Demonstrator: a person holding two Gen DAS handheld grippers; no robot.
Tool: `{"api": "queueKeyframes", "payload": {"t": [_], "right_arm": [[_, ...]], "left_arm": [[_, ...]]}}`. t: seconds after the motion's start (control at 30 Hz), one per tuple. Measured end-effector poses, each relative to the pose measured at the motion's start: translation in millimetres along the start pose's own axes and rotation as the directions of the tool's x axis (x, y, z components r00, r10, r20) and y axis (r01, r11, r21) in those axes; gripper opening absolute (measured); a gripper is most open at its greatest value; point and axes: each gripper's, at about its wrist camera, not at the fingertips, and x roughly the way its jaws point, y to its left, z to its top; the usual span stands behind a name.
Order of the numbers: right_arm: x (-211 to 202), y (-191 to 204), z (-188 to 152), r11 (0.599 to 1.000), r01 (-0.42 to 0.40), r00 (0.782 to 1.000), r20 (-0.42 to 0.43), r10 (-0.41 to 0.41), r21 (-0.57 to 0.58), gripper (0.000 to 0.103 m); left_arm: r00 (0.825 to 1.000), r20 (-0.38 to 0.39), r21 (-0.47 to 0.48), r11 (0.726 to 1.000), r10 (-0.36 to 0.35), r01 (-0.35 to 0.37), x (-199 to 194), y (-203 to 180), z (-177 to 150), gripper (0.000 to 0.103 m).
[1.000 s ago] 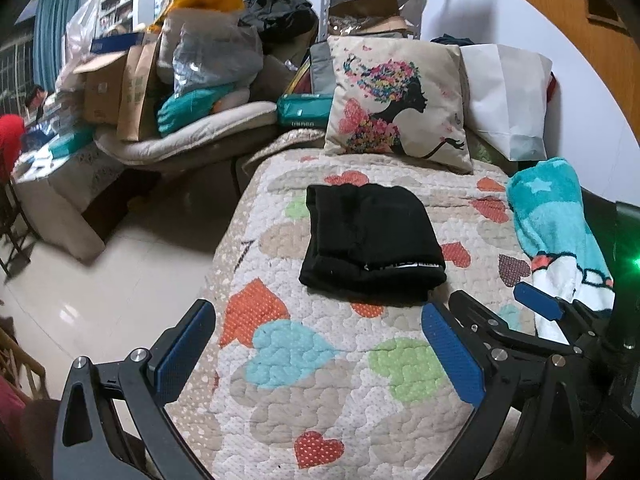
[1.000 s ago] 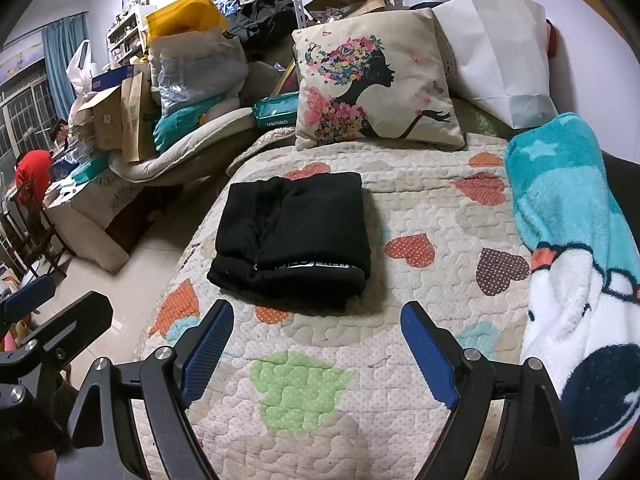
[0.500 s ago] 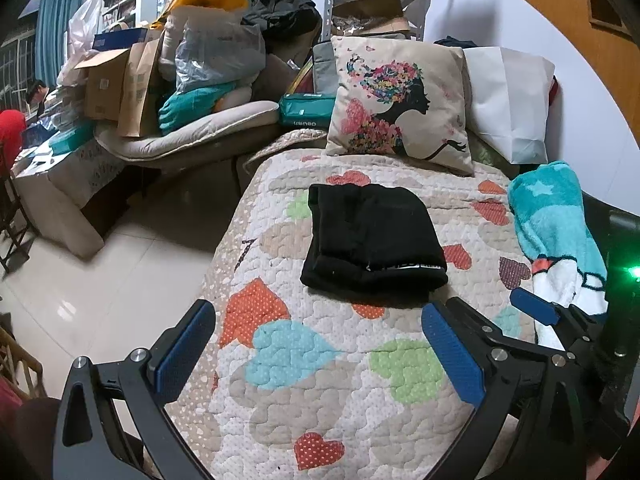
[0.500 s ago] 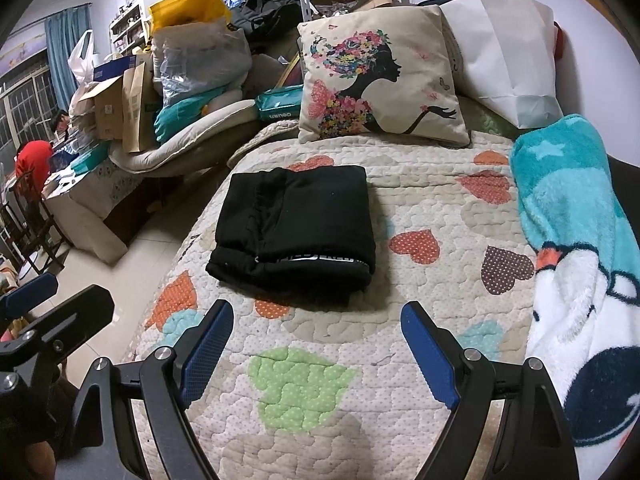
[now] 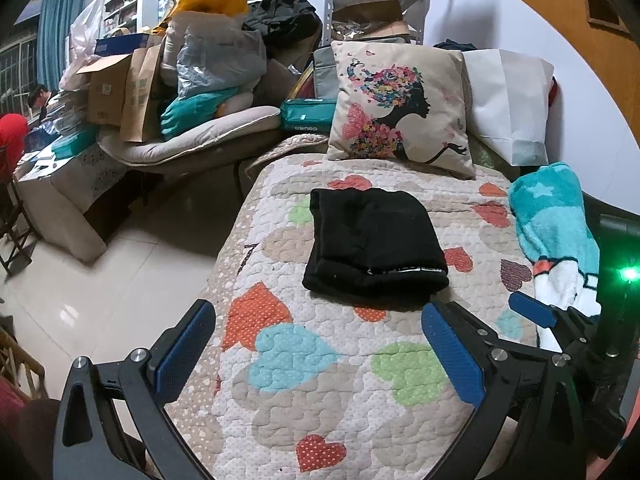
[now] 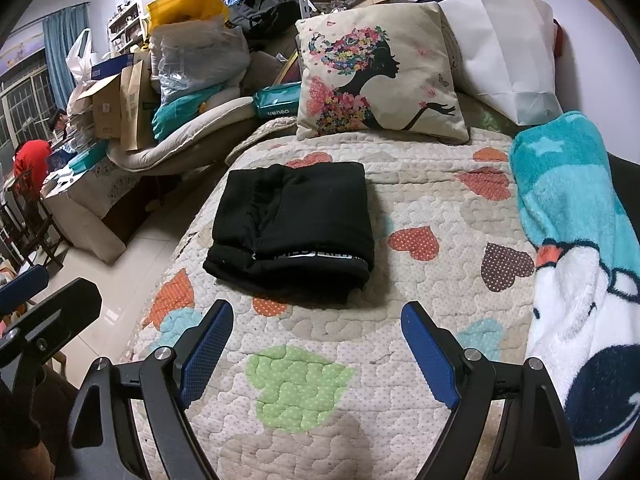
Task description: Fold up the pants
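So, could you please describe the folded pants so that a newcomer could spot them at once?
Start at the heart-patterned quilt on the bed. In its middle, in front of the floral silhouette cushion, lie the black pants, the only plain dark bundle there.

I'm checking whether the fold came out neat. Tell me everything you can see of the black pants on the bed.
The black pants lie folded into a compact, roughly rectangular bundle of several layers, made of soft, matte fabric. A band with pale lettering, too small to read, runs along the near edge, and a gathered seam shows on the left part. They rest flat on the heart-patterned quilt, below the printed cushion without touching it. Neither claw touches them.
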Motion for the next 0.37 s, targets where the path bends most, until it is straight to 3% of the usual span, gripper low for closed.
{"api": "queueKeyframes", "payload": {"t": [0.37], "right_arm": [[7.3,-6.0,-2.0,1.0,0.017,0.999,-0.033,-0.017,0.014,0.09]], "left_arm": [[1.0,-0.007,-0.008,1.0,0.017,-0.017,2.6,3.3,-2.9,0.103]]}}
